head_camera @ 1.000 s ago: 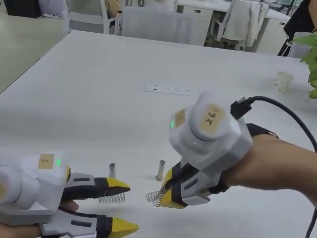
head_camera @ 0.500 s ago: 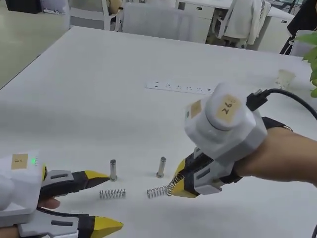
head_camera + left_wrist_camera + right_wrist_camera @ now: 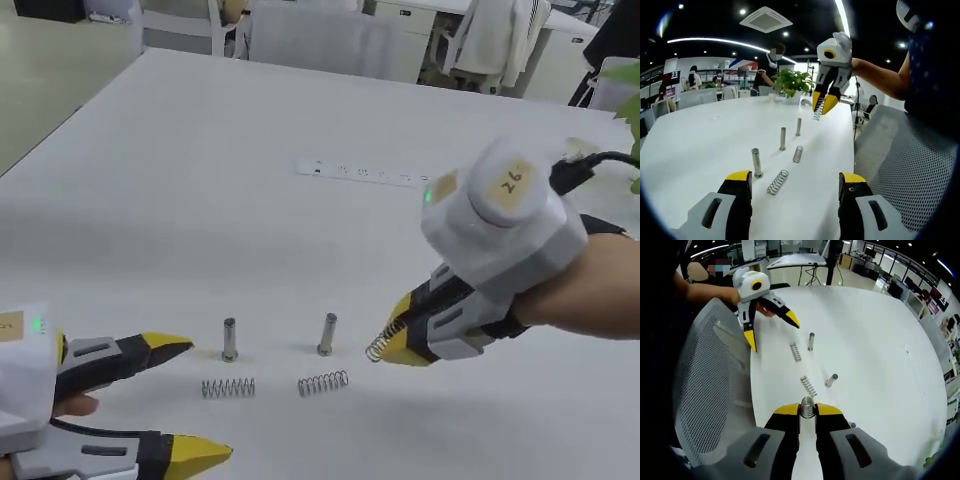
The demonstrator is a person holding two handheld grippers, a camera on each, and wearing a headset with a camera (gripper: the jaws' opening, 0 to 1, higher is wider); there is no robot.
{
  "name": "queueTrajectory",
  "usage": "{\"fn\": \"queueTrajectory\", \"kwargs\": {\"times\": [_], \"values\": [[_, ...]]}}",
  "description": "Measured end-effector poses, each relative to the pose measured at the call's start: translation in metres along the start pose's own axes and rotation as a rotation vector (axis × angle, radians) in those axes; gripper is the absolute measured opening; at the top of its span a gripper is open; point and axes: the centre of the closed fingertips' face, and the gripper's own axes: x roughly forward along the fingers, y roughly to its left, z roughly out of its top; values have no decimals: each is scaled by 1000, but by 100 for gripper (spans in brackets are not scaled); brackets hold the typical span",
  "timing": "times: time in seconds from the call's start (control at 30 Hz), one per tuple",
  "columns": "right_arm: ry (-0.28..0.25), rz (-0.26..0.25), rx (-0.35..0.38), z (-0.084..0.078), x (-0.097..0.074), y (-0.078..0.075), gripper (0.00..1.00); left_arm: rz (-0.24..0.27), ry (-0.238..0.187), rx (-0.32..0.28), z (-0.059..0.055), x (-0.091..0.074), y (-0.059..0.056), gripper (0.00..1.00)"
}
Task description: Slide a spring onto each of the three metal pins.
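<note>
- Right gripper (image 3: 388, 346) has risen rightward off the worktop (image 3: 200, 200), pinching a spring (image 3: 807, 408).
- Left gripper (image 3: 210, 398) spread (loose springs (image 3: 228, 388) lie beside pins (image 3: 327, 333)).

Upright pins (image 3: 229, 340), loose springs (image 3: 228, 388) ahead; open tabletop (image 3: 250, 220) around and beyond them

Wide white counter (image 3: 200, 180) w/ a matt top. Three short steel pins stand upright on it in one row, apart from each other: near pin (image 3: 756, 162), middle pin (image 3: 782, 139), far pin (image 3: 798, 127). Two small coiled wire springs lie flat on the top. The first spring (image 3: 228, 388) is just beside the near pin and the second spring (image 3: 323, 383) just beside the middle pin, not touching them. Further back, approx. mid-counter, lies a long white power strip (image 3: 360, 174).
</note>
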Motion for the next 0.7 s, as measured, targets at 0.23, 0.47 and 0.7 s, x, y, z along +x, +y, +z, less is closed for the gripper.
{"fn": "queueTrajectory", "kwargs": {"times": [0.23,0.47,0.7], "values": [[15,-34,26,-11,-12,-17,9,19,-5,-5,-1,-4,4,69],[34,-73,58,-21,-23,-38,9,24,-5,-6,-1,-4,5,70],[96,-90,78,-43,-21,-57,9,25,-8,-6,1,-3,6,70]]}}
